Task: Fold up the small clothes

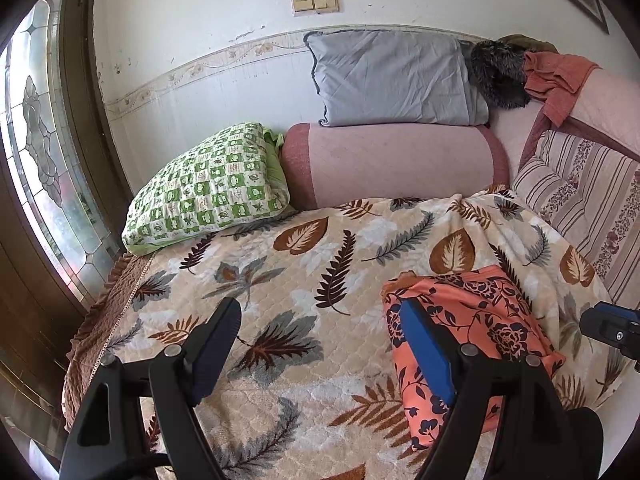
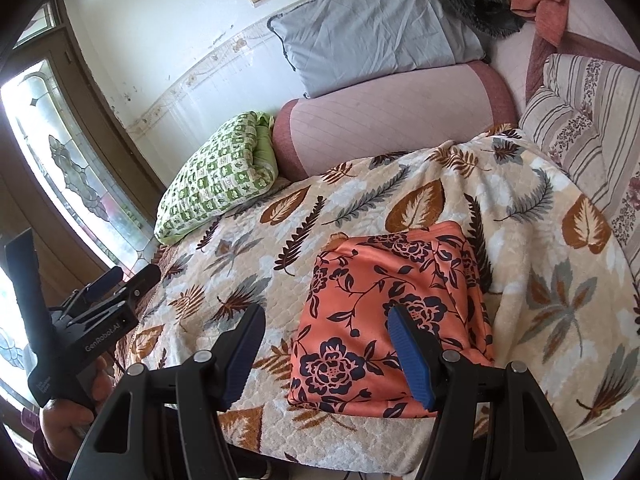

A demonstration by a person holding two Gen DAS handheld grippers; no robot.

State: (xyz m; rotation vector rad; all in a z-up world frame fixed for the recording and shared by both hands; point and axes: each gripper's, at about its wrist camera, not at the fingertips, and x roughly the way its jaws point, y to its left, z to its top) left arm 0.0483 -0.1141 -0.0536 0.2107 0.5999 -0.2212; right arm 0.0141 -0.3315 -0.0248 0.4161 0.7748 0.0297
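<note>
While the orange floral garment (image 2: 394,320) is lying folded into a compact rectangle on the leaf-print blanket (image 2: 280,240), both the left gripper (image 1: 320,344) and right gripper (image 2: 326,352) are hovering spread and empty (neither touching it); folding is looking finished; next is probably setting it aside.

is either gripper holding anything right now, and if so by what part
Nothing is held. The left gripper and right gripper are both open above the bed, and the folded orange floral garment lies flat on the leaf-print blanket, ungripped.
</note>
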